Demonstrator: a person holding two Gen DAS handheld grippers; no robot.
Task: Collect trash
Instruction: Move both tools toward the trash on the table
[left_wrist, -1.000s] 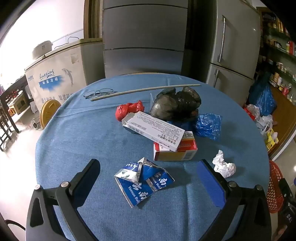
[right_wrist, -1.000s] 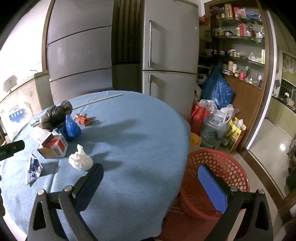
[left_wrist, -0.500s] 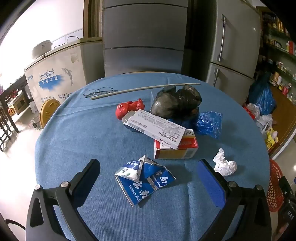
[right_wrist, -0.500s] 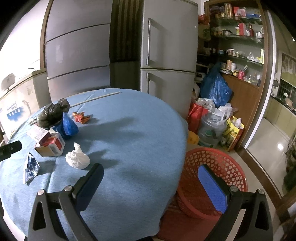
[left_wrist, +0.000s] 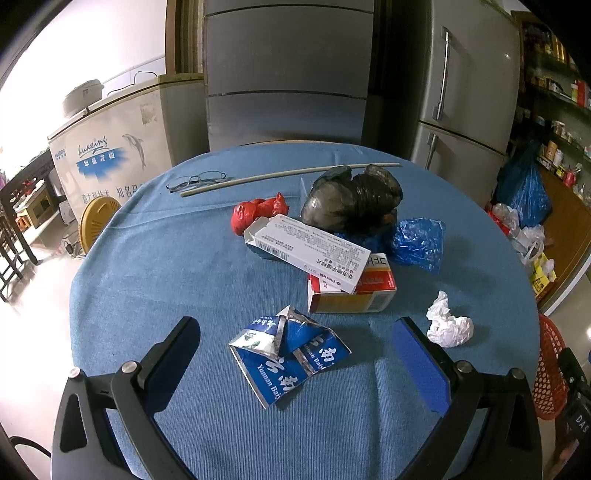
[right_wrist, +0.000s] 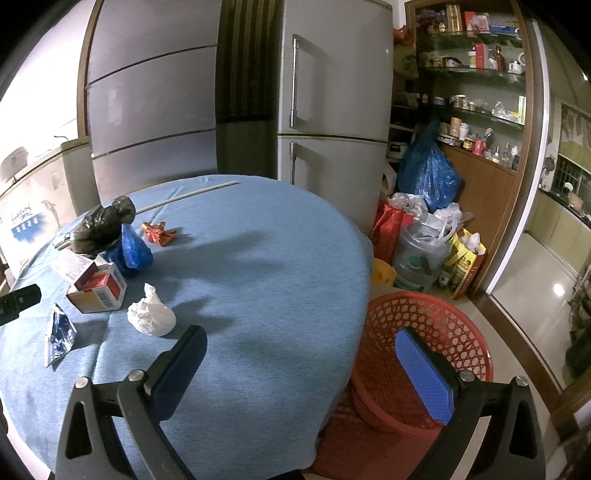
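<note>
A: Listing, left tool (left_wrist: 295, 363): hovering over the near part of the blue surface (left_wrist: 155, 266), jaws spread wide, gripping nothing. Lying between the jaws: crumpled blue foil packet (left_wrist: 286, 356), flat, one corner peaking up.

B: Logging the right tool (right_wrist: 301, 363): also spread wide and empty, hanging over the right edge of the surface, red mesh basket (right_wrist: 436, 332) on the floor just below and right.

A: Continuing, farther in: white carton (left_wrist: 308, 251) resting tilted across a red-and-white box (left_wrist: 354, 291); black bag (left_wrist: 354, 201) behind; blue bag (left_wrist: 419, 242) to the right; red wrapper (left_wrist: 255, 214) to the left. Crumpled white tissue (left_wrist: 448, 323) near right, apart from the boxes.

B: Noting non-trash, far left: eyeglasses (left_wrist: 195, 182) and a thin rod (left_wrist: 288, 175). Probably best leaving those alone.

A: Judging the step in hand: taking the foil packet. Advising lowering straight down, centring on the raised fold, closing across it rather than scraping the flat edges against the cloth.

B: Adding: foil likely slipping or springing, so pinching firmly before lifting, then carrying right to the basket.
</note>
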